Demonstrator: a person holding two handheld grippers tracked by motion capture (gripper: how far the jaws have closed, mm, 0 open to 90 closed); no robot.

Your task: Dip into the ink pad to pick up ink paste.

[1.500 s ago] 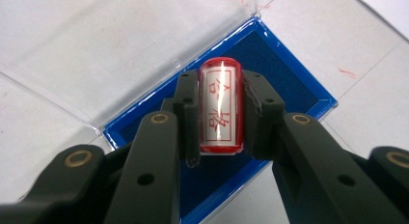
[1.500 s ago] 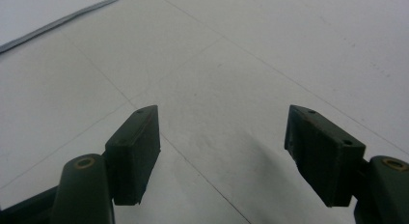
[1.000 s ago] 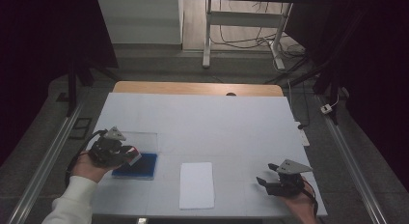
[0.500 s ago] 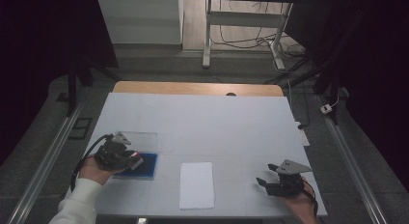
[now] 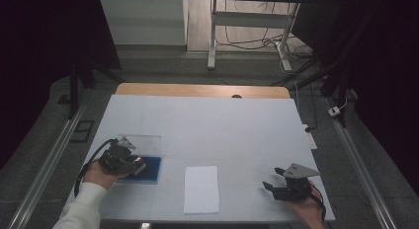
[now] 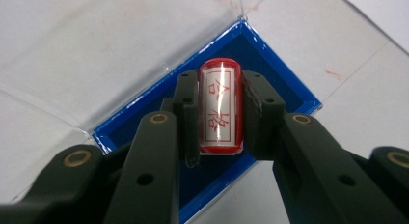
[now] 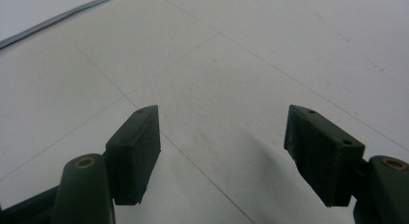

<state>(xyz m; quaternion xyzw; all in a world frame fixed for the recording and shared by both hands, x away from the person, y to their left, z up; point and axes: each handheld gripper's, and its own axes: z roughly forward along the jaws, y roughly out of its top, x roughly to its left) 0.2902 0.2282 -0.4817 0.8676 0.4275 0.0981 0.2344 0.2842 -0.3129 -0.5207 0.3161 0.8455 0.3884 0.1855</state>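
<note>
Left gripper view | red cylindrical stamp [image 6: 219,108] | glossy blue rectangular tray [image 6: 284,84]

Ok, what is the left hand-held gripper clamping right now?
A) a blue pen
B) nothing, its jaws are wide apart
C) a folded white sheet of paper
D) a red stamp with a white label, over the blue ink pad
D: in the left gripper view the left hand-held gripper has its jaws pressed on both sides of the red stamp, above the blue ink pad.

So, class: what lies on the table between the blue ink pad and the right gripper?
In the high view, a white paper sheet lies between the blue ink pad and the right gripper; otherwise bare table.
</note>
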